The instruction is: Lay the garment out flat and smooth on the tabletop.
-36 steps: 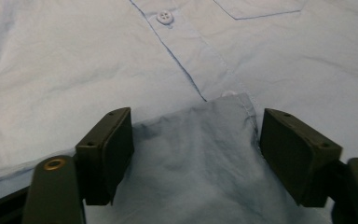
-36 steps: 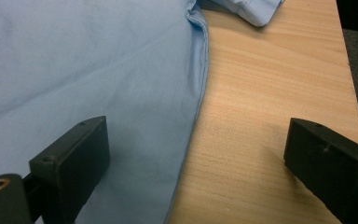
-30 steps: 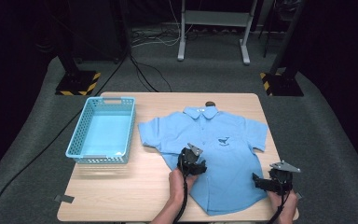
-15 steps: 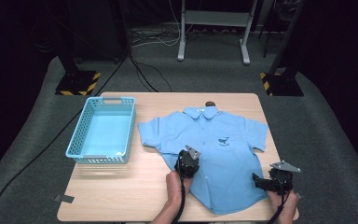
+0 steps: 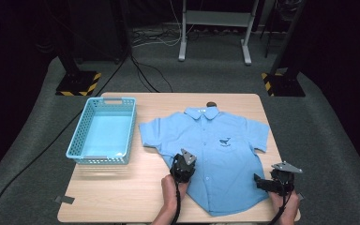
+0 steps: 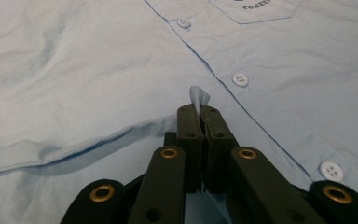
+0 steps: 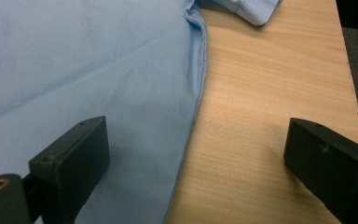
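A light blue short-sleeved shirt (image 5: pixel 218 150) with white buttons and a small whale logo lies flat, front up, on the wooden table (image 5: pixel 122 192). My left gripper (image 5: pixel 183 165) sits on the shirt's left side and is shut on a pinch of the shirt (image 6: pixel 198 97) beside the button placket. My right gripper (image 5: pixel 273 180) is at the shirt's lower right edge, open. In the right gripper view the right gripper (image 7: pixel 200 158) straddles the shirt (image 7: pixel 98 79) side seam, one jaw over cloth and the other over bare table (image 7: pixel 261 121).
A light blue plastic basket (image 5: pixel 104 131), with nothing in it, stands on the left part of the table. A small dark object (image 5: pixel 211 104) lies just behind the collar. Metal stand legs and cables are on the floor beyond the table.
My left gripper has shifted slightly left and nearer to the person along the shirt. The right gripper has stayed put.
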Demonstrator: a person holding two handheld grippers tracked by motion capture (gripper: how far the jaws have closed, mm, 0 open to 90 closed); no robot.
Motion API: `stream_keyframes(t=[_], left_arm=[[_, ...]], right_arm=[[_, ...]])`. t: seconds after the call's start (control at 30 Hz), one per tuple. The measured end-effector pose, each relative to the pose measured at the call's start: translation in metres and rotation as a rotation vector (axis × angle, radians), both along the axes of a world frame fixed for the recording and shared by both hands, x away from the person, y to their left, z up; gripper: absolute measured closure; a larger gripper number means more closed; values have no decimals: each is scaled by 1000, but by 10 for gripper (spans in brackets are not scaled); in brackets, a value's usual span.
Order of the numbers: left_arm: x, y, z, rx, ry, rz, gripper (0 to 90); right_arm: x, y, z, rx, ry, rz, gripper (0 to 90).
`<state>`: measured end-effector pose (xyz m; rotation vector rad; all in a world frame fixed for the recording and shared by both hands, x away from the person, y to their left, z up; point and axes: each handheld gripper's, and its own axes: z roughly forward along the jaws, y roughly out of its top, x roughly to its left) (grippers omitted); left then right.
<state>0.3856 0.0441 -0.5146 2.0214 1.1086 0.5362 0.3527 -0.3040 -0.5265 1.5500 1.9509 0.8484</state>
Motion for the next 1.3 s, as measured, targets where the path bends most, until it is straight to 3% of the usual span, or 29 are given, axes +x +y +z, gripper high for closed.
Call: stream_keyframes(t=[0.27, 0.6, 0.93, 1.1, 1.3], left_arm=[[-19, 19, 5, -35, -37, 6, 873], [-44, 38, 9, -37, -61, -5, 873], [-65, 53, 3, -11, -56, -9, 872], [-75, 62, -3, -18, -42, 2, 866], [-87, 79, -11, -12, -8, 5, 772]], right_arm=[[0, 0, 0, 1, 0, 1, 63], [0, 0, 0, 3, 1, 0, 63], [0, 0, 0, 4, 2, 0, 63], [1, 0, 0, 5, 2, 0, 63], [1, 0, 0, 6, 3, 0, 63]])
